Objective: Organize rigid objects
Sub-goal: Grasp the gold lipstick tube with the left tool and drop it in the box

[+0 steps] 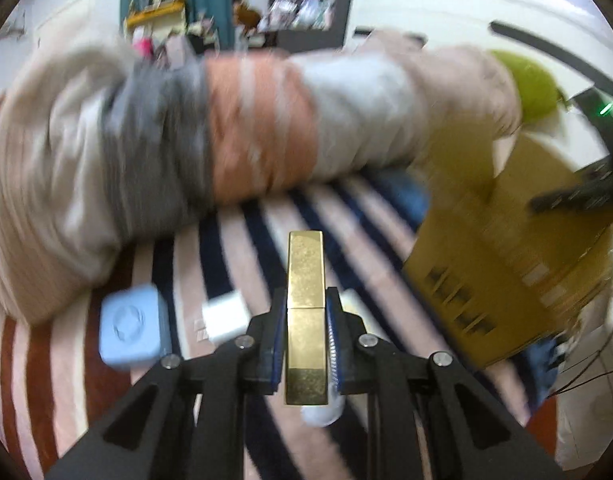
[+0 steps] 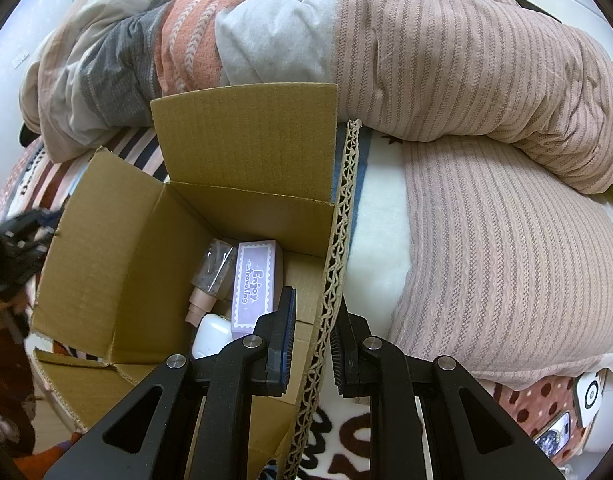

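Gold bar (image 1: 305, 316) sat clamped lengthwise in the left claw (image 1: 305, 334) above the striped blanket (image 1: 234, 240), likely bound for the box (image 1: 506, 272). Right claw (image 2: 312, 344) pinched the box flap (image 2: 334, 264), probably to steady it.

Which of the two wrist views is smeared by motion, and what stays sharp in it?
Left wrist view: heavy motion blur over the bedding, striped blanket and cardboard box; only the left tool and the gold bar clamped in it stay crisp. Right wrist view: sharp throughout, the right tool pinching the box flap; fisheye bending and dark corners in both.
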`<state>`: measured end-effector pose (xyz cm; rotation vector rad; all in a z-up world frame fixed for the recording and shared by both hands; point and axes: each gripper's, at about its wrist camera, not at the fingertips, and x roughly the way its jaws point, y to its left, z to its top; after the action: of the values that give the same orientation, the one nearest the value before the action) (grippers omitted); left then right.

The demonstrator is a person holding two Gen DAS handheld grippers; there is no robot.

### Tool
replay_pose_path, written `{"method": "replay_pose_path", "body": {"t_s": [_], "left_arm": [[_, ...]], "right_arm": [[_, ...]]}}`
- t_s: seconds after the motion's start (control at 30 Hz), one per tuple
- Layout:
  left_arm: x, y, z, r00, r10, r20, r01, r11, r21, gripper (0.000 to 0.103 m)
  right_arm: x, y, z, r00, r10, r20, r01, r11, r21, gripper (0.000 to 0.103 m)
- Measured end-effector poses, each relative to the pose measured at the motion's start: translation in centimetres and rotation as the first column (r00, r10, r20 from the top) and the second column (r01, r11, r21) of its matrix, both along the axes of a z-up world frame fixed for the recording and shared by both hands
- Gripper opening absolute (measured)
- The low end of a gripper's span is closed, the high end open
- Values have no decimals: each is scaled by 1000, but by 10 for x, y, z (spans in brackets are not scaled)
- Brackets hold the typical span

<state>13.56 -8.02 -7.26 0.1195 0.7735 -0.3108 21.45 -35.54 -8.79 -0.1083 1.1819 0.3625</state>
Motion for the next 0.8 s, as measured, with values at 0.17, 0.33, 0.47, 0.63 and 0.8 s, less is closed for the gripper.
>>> {"method": "replay_pose_path", "body": {"t_s": [0.17, 0.33, 0.47, 0.63, 0.8], "left_arm": [[-2, -44, 48, 992, -101, 77, 102, 995, -9, 15], [7, -102, 63, 976, -208, 65, 209, 978, -16, 15], [16, -138, 50, 964, -267, -4, 267, 963, -25, 15], [35, -161, 24, 952, -277, -131, 274, 961, -40, 15], [39, -164, 11, 942, -278, -188, 274, 961, -45, 15]], "right_arm": [[0, 0, 0, 1000, -1, 0, 1, 1000, 4, 13], [0, -2, 0, 1000, -3, 1, 3, 1000, 11, 13], [0, -3, 0, 1000, -4, 1, 4, 1000, 18, 13], [0, -4, 0, 1000, -2, 3, 2, 1000, 13, 13], [-1, -3, 0, 1000, -2, 3, 2, 1000, 10, 13]]}}
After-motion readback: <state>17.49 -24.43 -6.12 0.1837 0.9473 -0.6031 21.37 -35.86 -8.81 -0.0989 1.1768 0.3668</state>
